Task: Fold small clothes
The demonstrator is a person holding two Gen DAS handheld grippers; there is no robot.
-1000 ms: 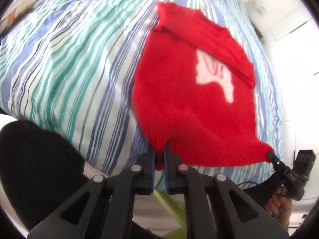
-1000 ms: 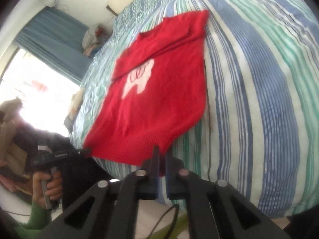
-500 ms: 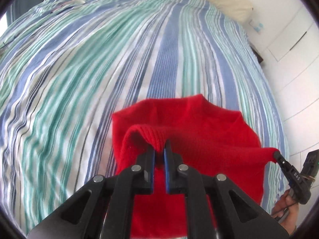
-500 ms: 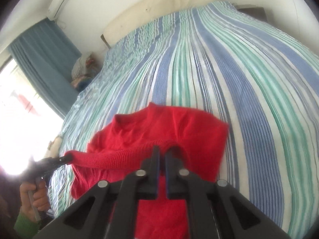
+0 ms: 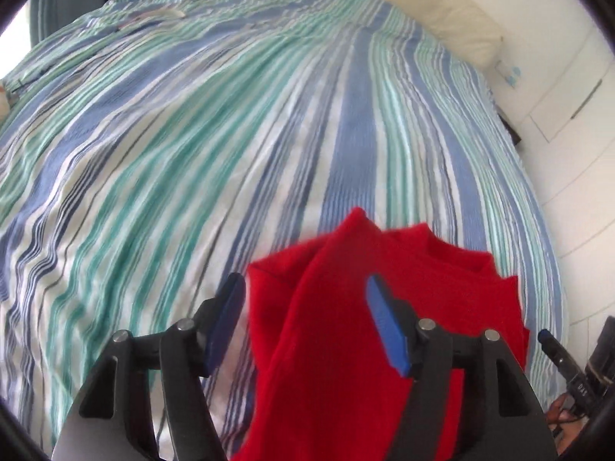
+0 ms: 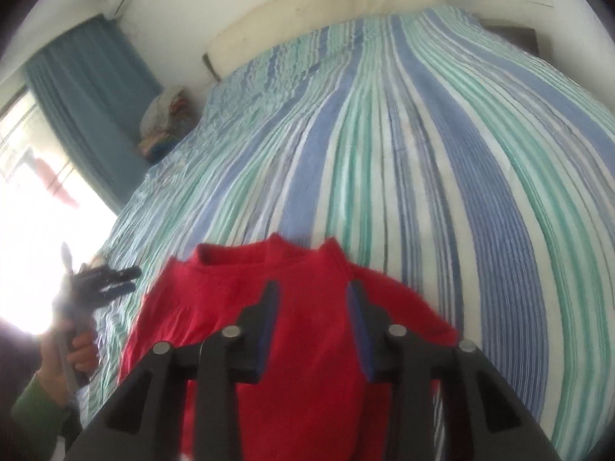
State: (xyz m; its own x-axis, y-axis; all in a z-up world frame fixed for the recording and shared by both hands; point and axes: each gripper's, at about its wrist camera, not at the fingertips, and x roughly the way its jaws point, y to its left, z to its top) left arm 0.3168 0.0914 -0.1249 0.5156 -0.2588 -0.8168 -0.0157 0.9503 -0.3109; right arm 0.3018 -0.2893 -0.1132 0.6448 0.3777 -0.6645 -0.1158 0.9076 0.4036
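Both claws stand spread apart and grip nothing: the left claw and right claw hover over the red sweater, which lies doubled over on the striped bed at six o'clock, likely just laid down to set the fold. A cream pillow lies at twelve o'clock, well apart; nothing blocks the fold.

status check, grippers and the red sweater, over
Left gripper open, right gripper open. Red sweater folded on striped bedspread, released. Nothing in the way.
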